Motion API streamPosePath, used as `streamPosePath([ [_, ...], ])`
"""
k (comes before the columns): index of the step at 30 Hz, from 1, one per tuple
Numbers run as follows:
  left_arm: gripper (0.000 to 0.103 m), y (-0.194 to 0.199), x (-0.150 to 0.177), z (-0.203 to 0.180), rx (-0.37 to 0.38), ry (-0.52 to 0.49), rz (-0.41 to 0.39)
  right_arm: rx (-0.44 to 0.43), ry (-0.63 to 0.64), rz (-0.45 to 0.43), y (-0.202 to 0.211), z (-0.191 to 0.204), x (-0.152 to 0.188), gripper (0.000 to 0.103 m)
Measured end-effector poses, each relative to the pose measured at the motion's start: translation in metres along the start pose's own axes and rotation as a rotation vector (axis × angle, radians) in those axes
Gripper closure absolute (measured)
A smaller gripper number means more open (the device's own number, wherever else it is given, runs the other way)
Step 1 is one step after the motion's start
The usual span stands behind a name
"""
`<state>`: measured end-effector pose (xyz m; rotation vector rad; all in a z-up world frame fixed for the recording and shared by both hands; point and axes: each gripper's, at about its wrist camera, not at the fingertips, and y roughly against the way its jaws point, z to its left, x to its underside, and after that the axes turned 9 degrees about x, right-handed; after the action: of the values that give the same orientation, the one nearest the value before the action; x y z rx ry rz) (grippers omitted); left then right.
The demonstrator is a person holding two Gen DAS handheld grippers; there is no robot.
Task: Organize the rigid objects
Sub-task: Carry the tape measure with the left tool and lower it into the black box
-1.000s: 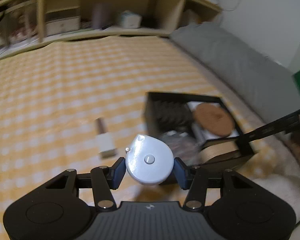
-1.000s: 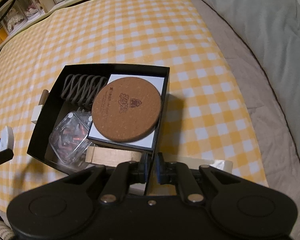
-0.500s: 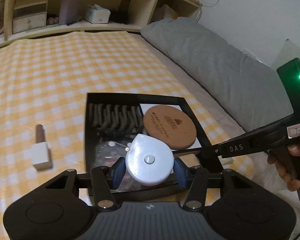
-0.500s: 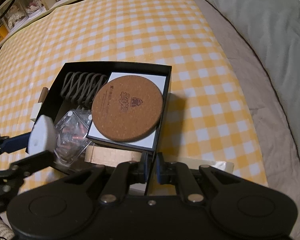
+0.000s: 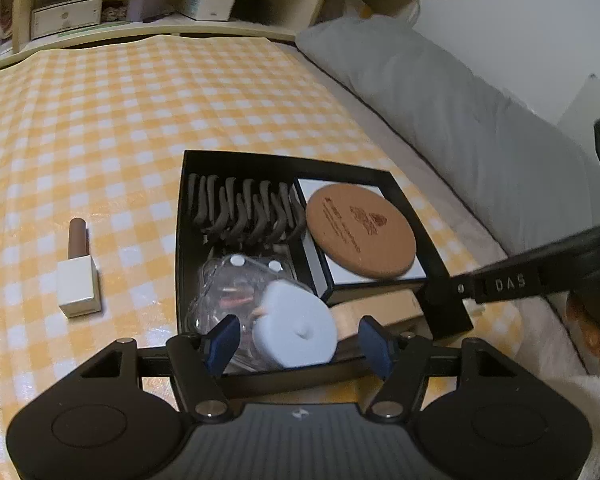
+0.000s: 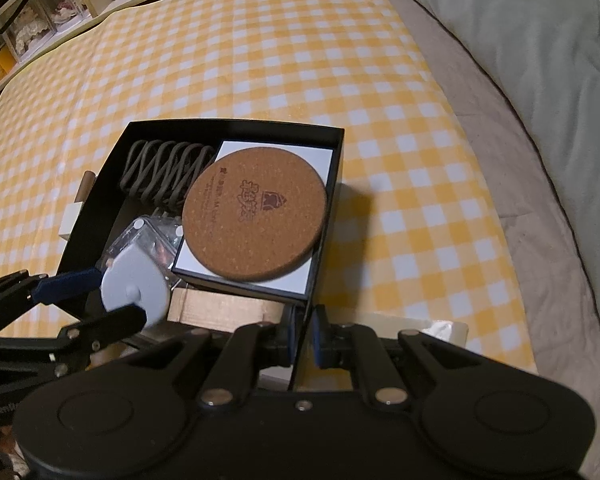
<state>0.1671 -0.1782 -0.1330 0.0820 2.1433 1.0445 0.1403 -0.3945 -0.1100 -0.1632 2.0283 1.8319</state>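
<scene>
L jaws spread, tape measure point(image 5: 296, 330) over box point(image 5: 436, 248)

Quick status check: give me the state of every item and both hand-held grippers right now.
Left hand-held gripper: open, pads apart.
White tape measure: released, tilted, inside the box.
Right hand-held gripper: shut on the box wall.
Black box: open, no lid.
Cork coaster: flat on the white-topped case.
Nail polish bottle: lying outside the box.

Left tongs point(image 5: 298, 342): matte black body, blue pads point(image 5: 222, 338), silver screws, round recessed discs. Right tongs point(image 6: 303, 334): same black build, white "DAS" lettering on arm; bare fingers visible behind.
</scene>
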Motion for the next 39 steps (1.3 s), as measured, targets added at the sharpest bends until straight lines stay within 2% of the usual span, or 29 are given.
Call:
streamPosePath([
  [9, 0.035, 0.001, 0.0, 0.0, 0.006, 0.016, 0.013, -0.01, -0.04, -0.028, 0.004, -0.005, -0.001, 0.097],
  [23, 0.035, 0.004, -0.003, -0.005, 0.012, -0.004, 0.021, -0.022, -0.084, -0.013, 0.004, -0.009, -0.003, 0.097],
  [29, 0.035, 0.006, -0.006, -0.002, 0.011, 0.0, 0.008, -0.053, -0.157, -0.065, 0.014, -0.022, -0.006, 0.098],
  [39, 0.035, 0.008, -0.011, 0.007, -0.002, 0.005, -0.001, -0.004, -0.093, -0.032, -0.002, -0.008, -0.011, 0.098],
])
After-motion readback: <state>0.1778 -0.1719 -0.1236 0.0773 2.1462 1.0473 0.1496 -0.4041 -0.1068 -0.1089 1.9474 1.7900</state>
